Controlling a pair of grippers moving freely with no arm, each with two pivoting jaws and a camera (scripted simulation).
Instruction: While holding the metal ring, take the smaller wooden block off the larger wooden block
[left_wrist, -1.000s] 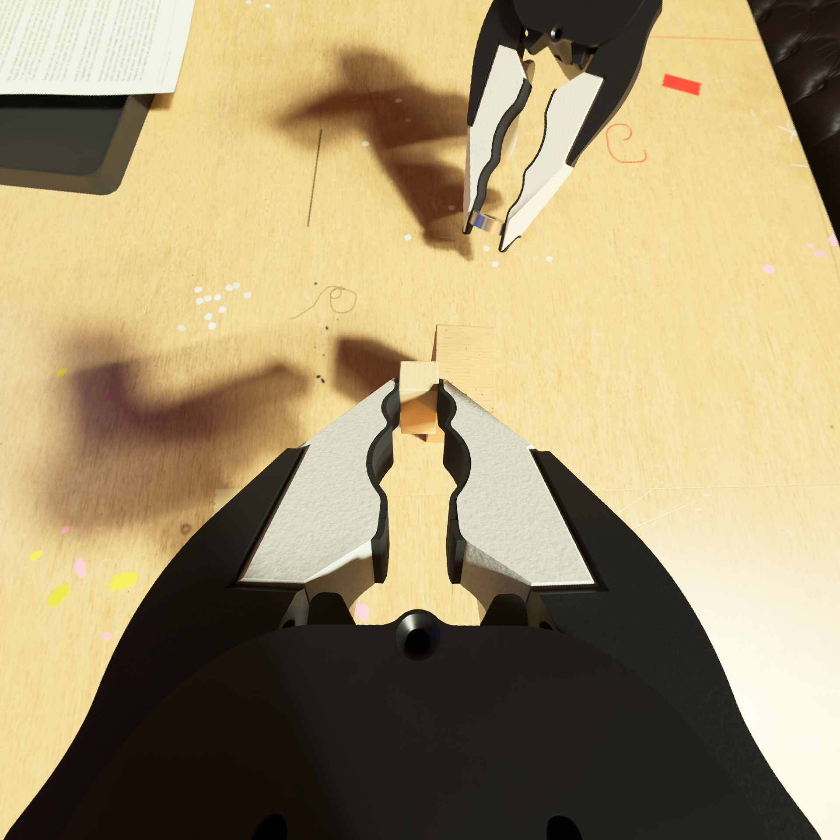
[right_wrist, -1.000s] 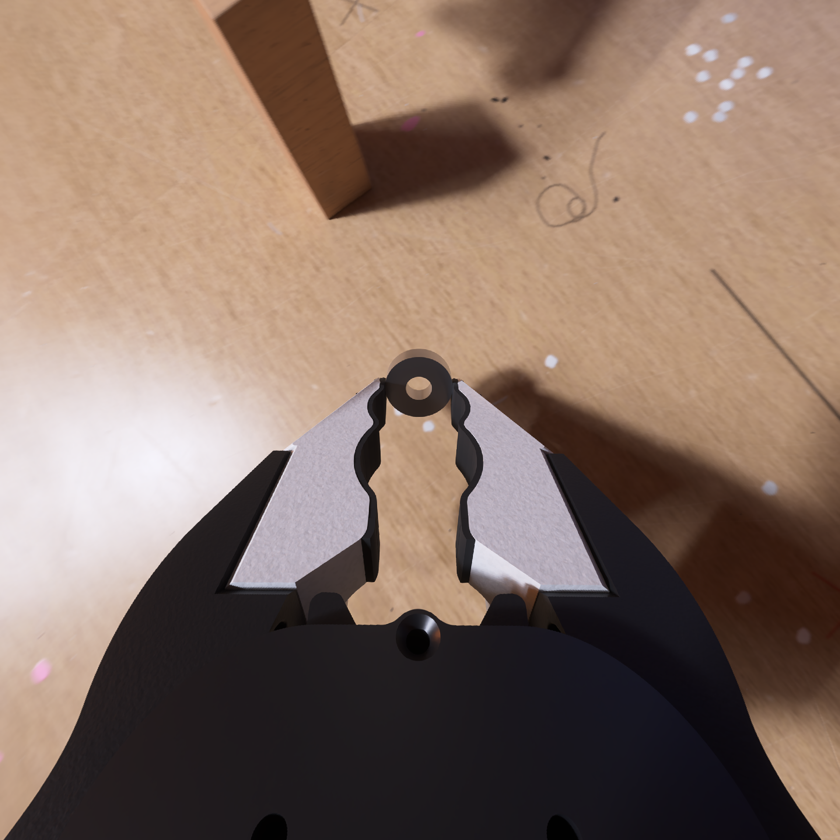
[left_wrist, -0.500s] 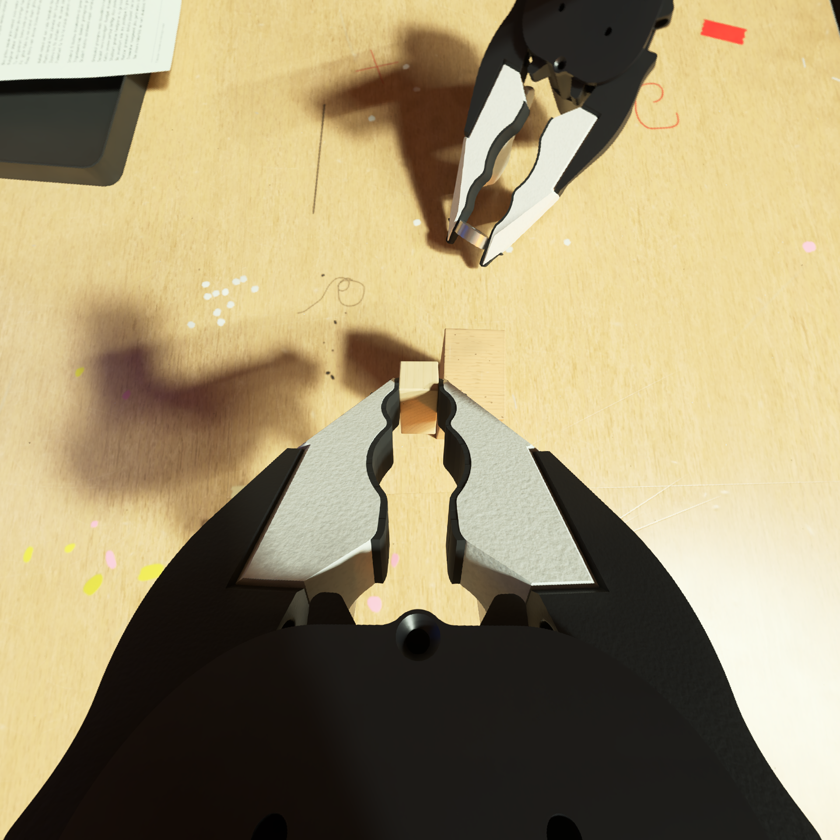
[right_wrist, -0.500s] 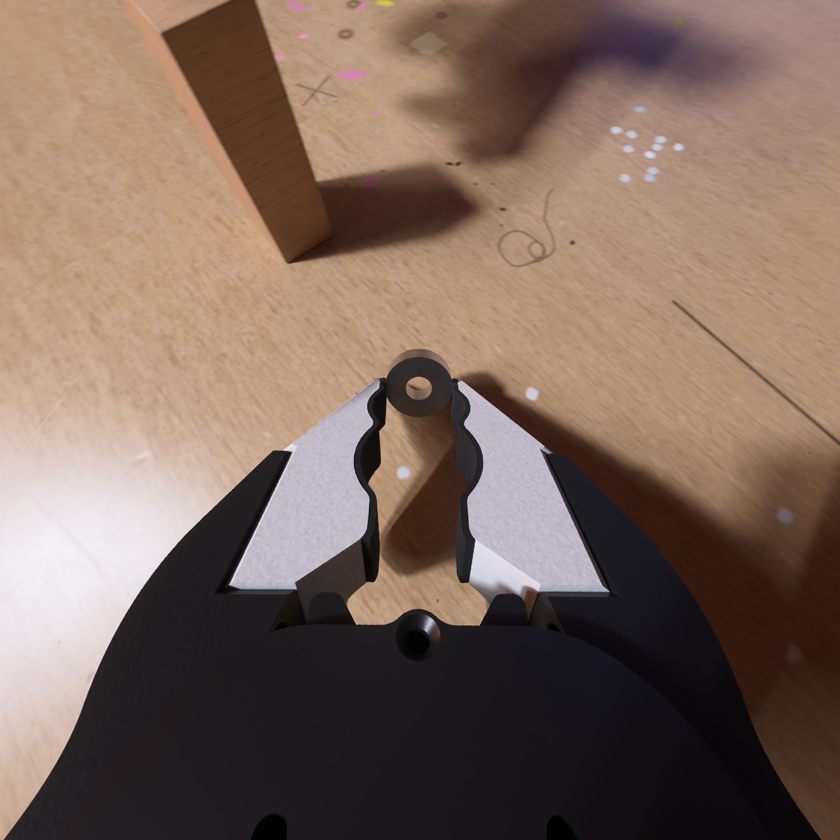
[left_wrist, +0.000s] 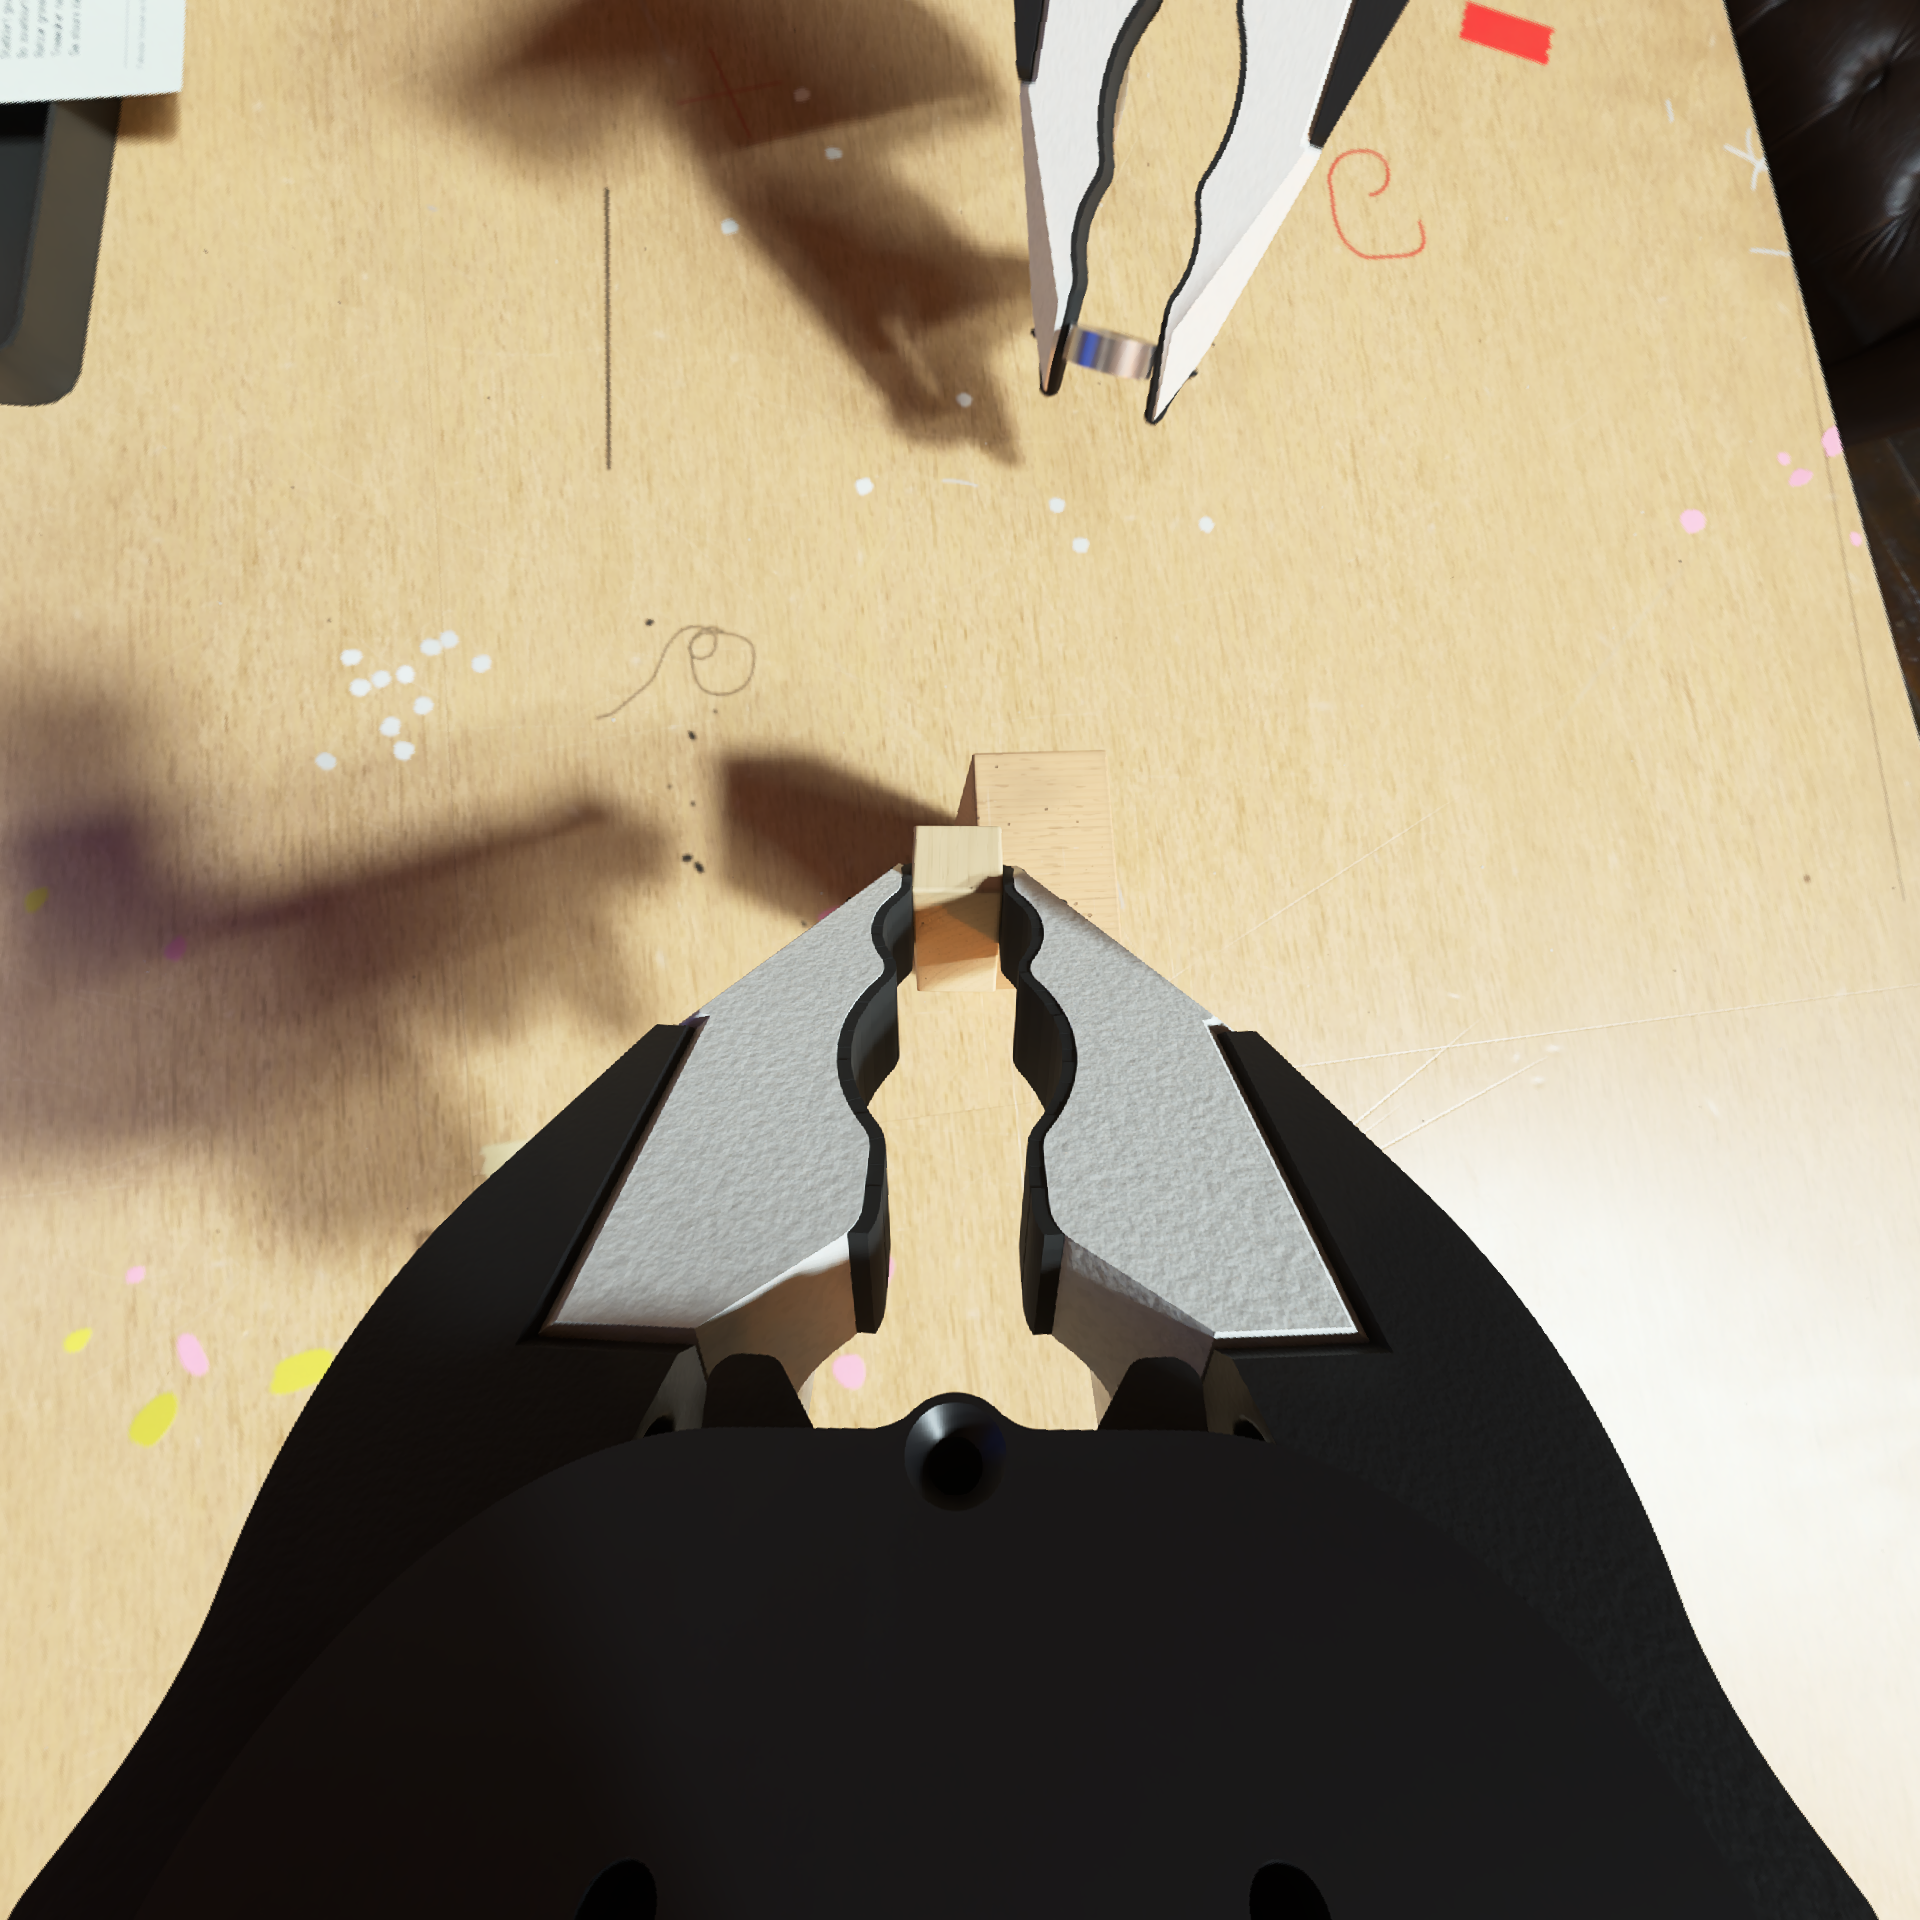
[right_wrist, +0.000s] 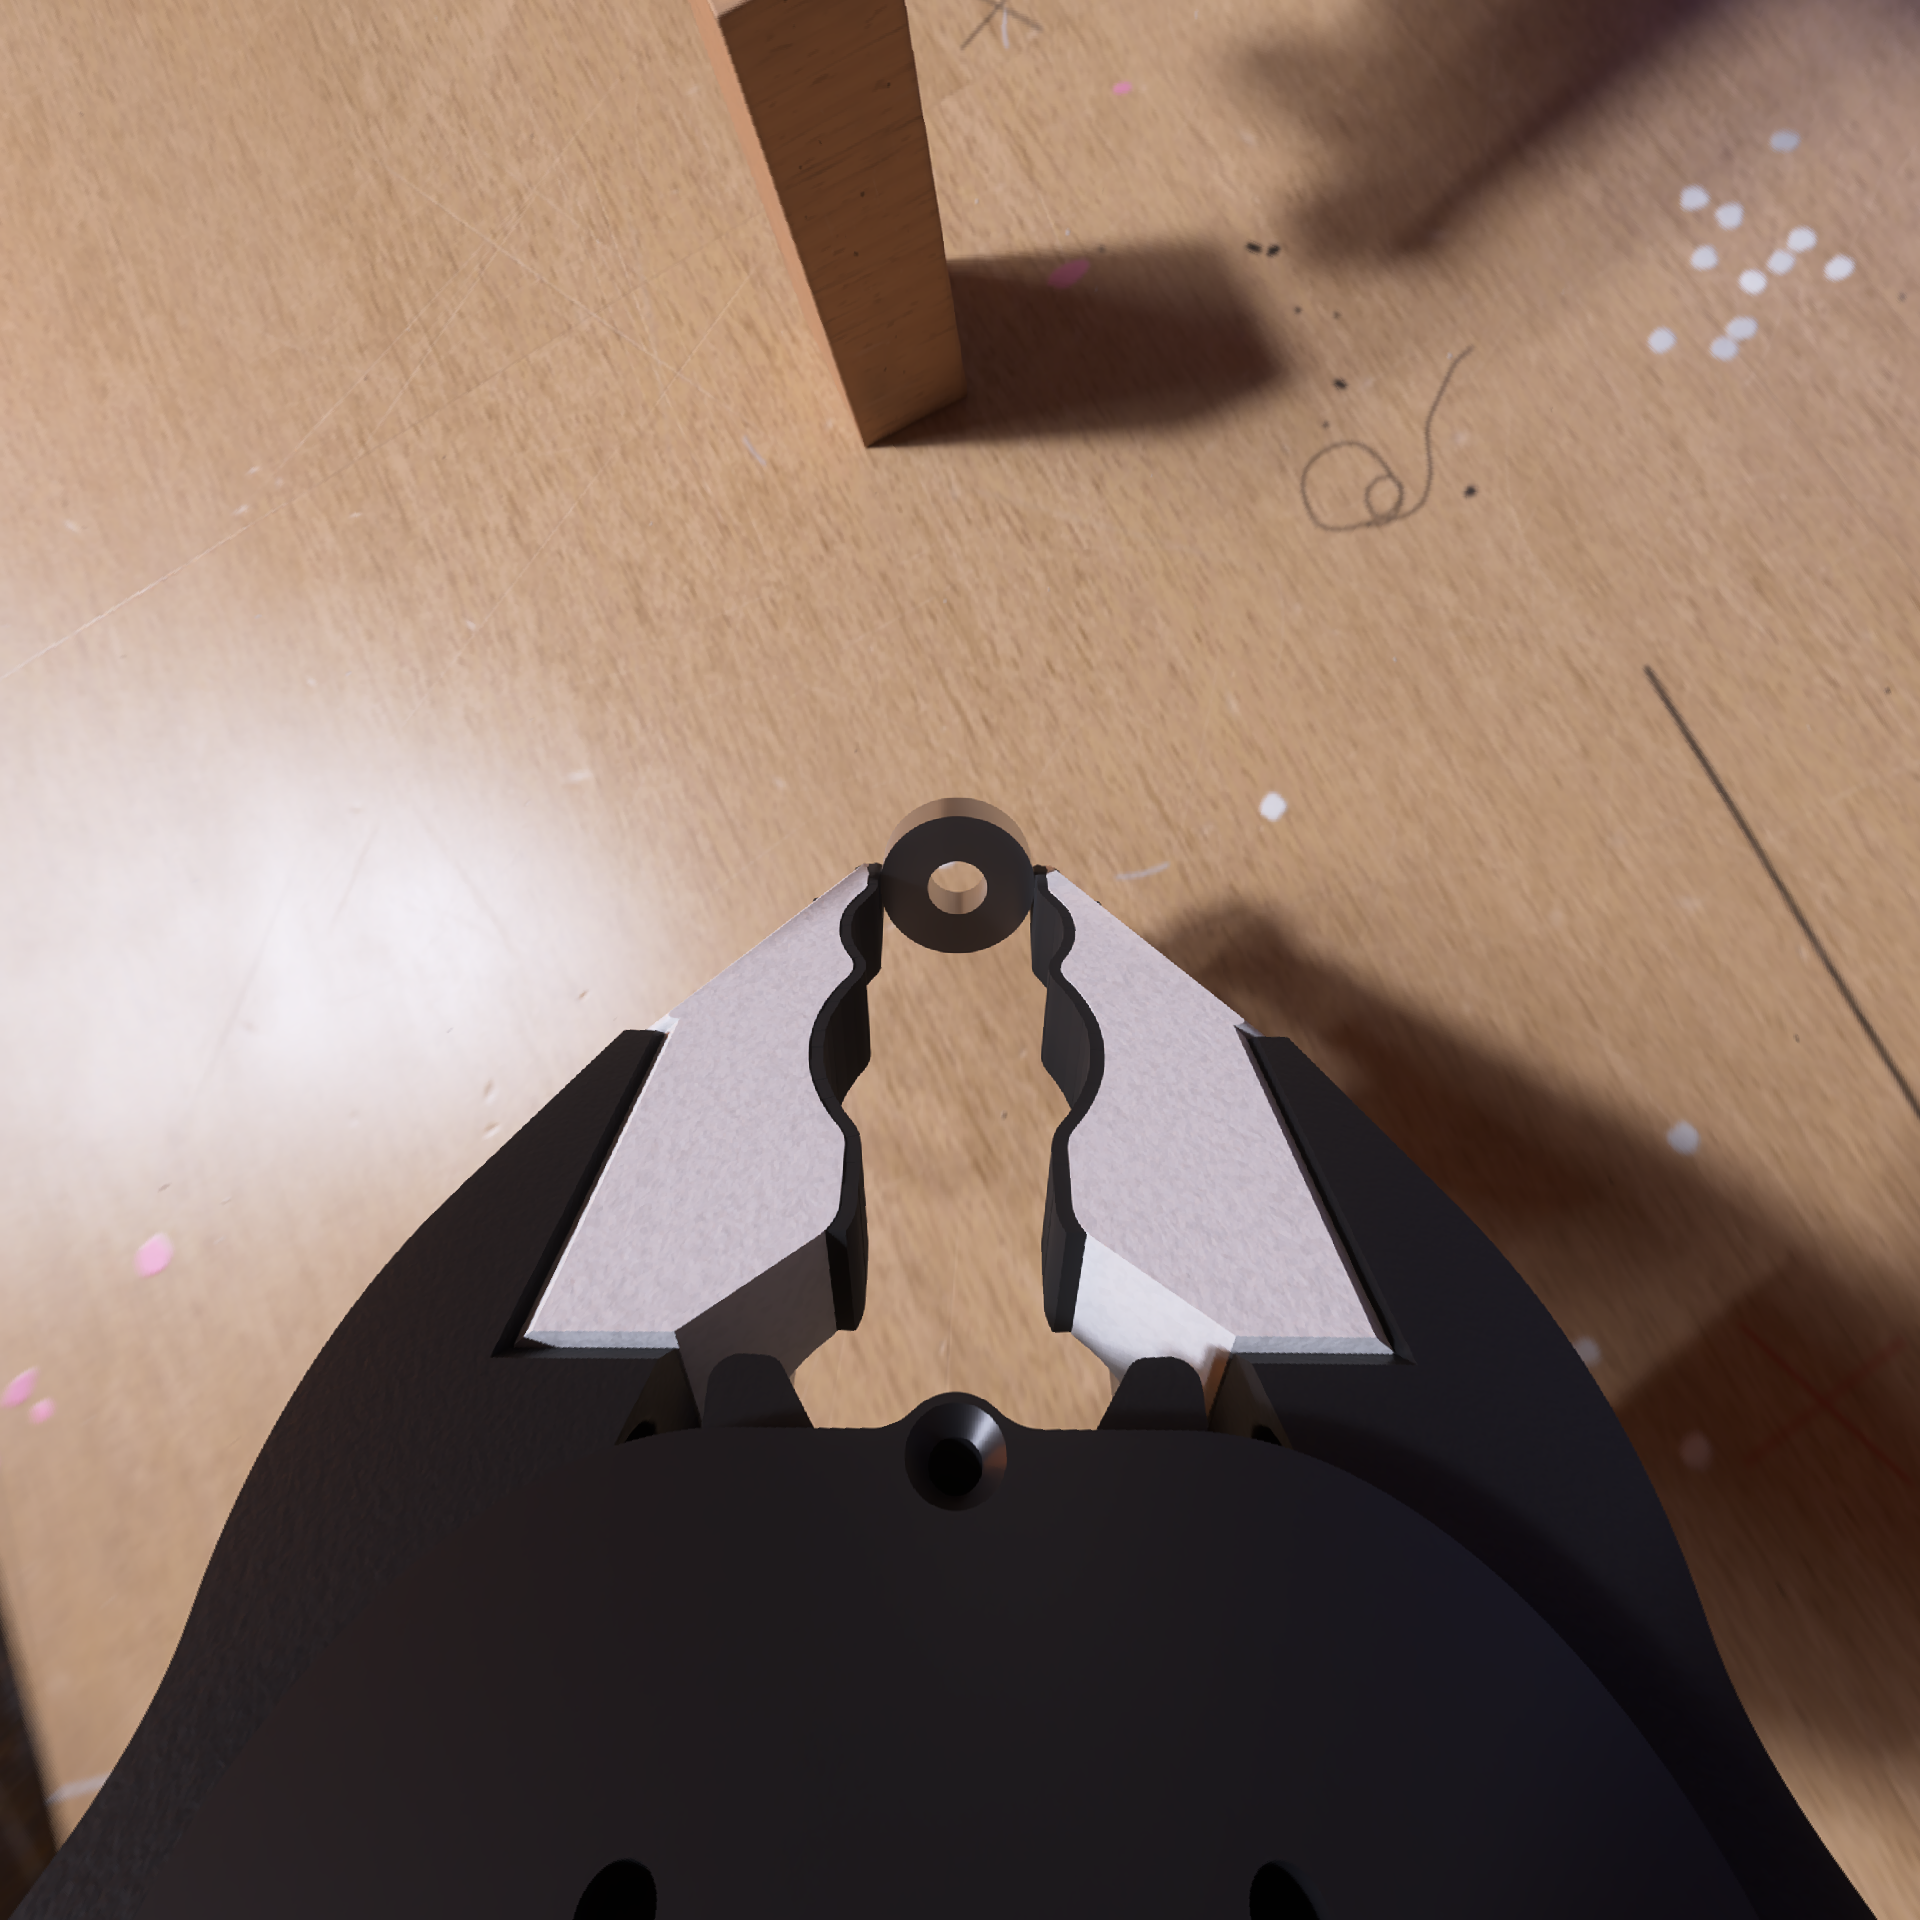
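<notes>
Small pale wooden cube (left_wrist: 957, 902) mid-frame, just off the tall upright wooden block (left_wrist: 1044, 821); shiny metal ring (right_wrist: 957, 890) on edge mid-frame.

Bare surface (right_wrist: 520, 727) is seen all around. Only the larger wooden block (right_wrist: 862, 208) stands upright in the way.

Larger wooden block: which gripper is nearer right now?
Left. The left gripper, holding the smaller block, sits right beside the larger wooden block. The right gripper, holding the metal ring, hangs farther off across the table.
</notes>
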